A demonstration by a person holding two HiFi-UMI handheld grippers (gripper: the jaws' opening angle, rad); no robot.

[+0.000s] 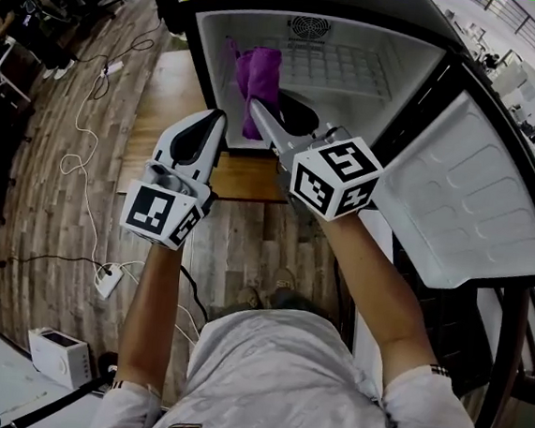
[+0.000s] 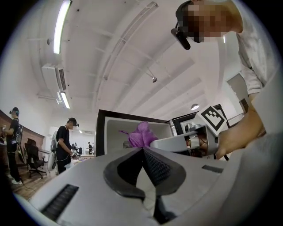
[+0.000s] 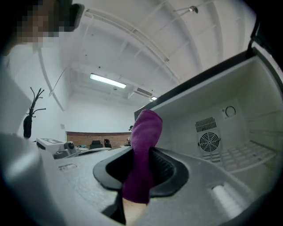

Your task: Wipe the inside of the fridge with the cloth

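Note:
The small fridge point(image 1: 357, 66) stands open in front of me, its white inside showing a fan grille point(image 1: 308, 27) and a wire shelf. My right gripper point(image 1: 257, 109) is shut on the purple cloth point(image 1: 256, 83), which it holds at the left part of the opening, near the left inner wall. In the right gripper view the cloth point(image 3: 143, 150) sticks up between the jaws of the right gripper point(image 3: 140, 154), with the fan point(image 3: 208, 142) beyond. My left gripper point(image 1: 218, 119) hangs just left of it, outside the fridge, shut on nothing. The left gripper view shows the left gripper point(image 2: 142, 151), its jaws touching, and the cloth point(image 2: 140, 134).
The fridge door point(image 1: 467, 199) swings wide open to the right. The fridge rests on a low wooden platform point(image 1: 165, 104). Cables and a power strip point(image 1: 108, 280) lie on the wood floor at left, with a white box point(image 1: 61, 353) nearby. People point(image 2: 64, 141) stand far off.

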